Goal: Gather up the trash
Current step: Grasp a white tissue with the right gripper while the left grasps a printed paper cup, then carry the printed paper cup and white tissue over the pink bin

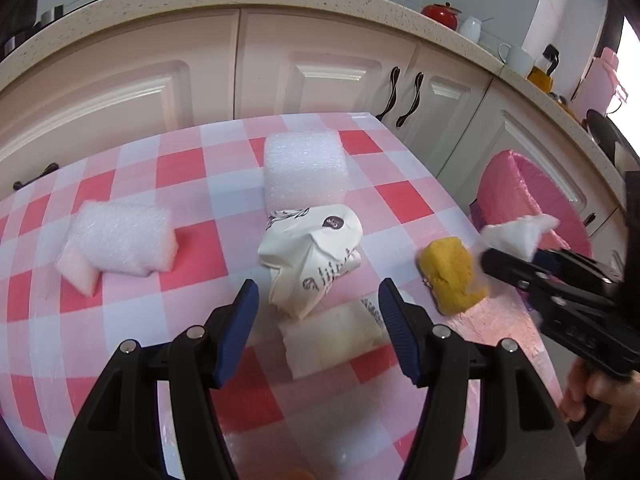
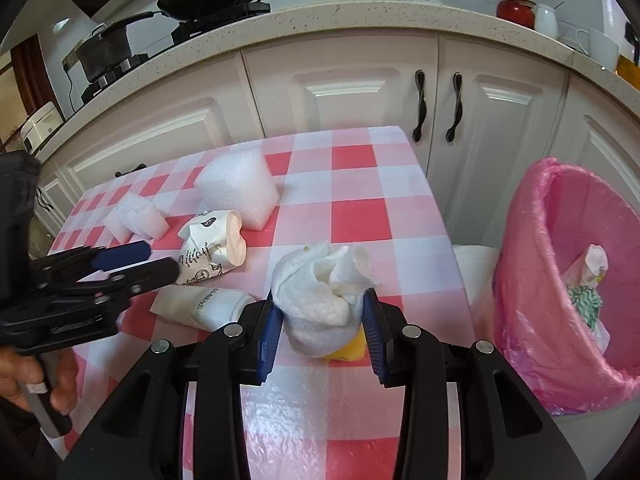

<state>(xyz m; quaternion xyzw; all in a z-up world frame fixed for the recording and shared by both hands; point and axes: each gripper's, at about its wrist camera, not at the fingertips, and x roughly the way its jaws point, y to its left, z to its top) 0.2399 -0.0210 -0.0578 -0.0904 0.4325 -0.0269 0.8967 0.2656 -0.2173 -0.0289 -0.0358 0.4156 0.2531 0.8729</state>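
Partly hidden under the crumpled tissue (image 2: 324,300), a yellow sponge (image 2: 348,350) peeks out; the right claw (image 2: 322,330) pinches that tissue above the surface (image 2: 360,200). Open, the left claw (image 1: 318,320) hovers just before the crushed paper cup (image 1: 312,256).

Left gripper (image 1: 318,300) agape and angled downward, right gripper (image 2: 322,318) clamped, tilted likewise.

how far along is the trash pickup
Done: some wrappers already lie in the pink-lined bin. In hand: the right gripper pinches a white tissue wad. Left: crumpled paper cup, two foam pieces, yellow sponge, flat wrapper; left gripper open.
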